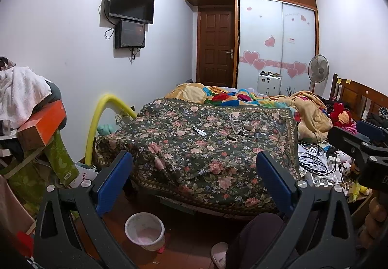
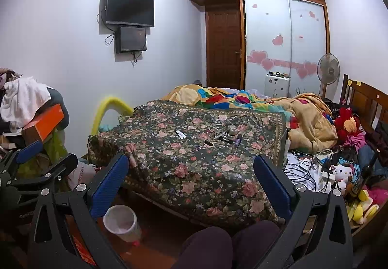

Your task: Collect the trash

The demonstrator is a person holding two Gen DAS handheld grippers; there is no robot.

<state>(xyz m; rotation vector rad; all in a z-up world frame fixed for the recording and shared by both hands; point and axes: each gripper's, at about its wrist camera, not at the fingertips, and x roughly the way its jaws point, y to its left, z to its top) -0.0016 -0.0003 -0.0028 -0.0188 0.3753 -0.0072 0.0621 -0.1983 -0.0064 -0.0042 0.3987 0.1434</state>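
Small items [image 1: 238,131] litter the floral cloth [image 1: 194,155]

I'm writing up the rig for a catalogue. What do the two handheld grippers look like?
Both match: the left gripper and the right gripper each have two black plastic arms with triangular cut-outs and round silver bolts, ending in flat blue ribbed pads. No cables show on them. The person wears dark trousers and a pale slipper.

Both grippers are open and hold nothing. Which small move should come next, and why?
Probably reach the right gripper forward to the small items lying on the floral cloth. Both it and the left gripper are empty, and the bin waits on the floor below.
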